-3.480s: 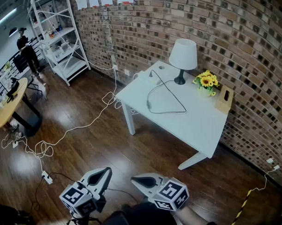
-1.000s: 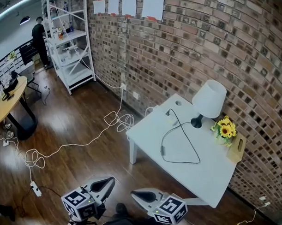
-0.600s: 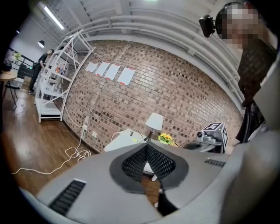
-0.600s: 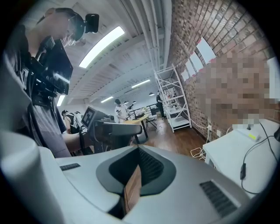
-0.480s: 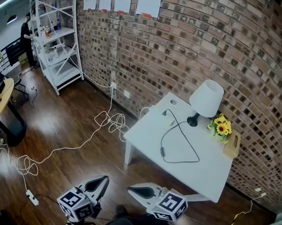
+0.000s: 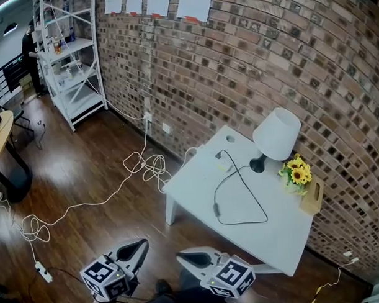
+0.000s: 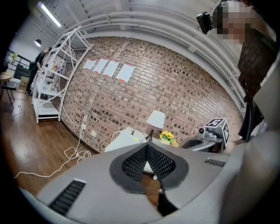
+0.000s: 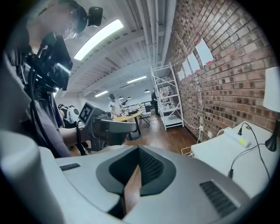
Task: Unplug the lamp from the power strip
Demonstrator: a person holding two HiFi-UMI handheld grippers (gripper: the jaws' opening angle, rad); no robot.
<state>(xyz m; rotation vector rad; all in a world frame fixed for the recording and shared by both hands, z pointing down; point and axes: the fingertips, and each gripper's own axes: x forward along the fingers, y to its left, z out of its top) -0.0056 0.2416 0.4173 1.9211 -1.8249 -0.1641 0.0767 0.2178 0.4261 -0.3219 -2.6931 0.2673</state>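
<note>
Our left tongs (image 6: 142,244) and right tongs (image 6: 183,258) are both pressed together and empty, well apart from the worktop (image 6: 197,192). There the lamp (image 6: 276,134) seems plugged into the power strip (image 6: 223,164); pulling the cord (image 6: 216,209), not the plug, could topple it.

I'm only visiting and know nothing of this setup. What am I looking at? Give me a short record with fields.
Setting: brick wall, wooden floor
Furniture: white table against the wall
On table: lamp, black cord, power strip, sunflowers, wooden box
Cord: loops across the tabletop and ends at the power strip, apparently plugged in
Left tool: shut, empty, over the floor short of the table
Right tool: shut, empty, beside the left one
Unplugging: not yet begun
</note>
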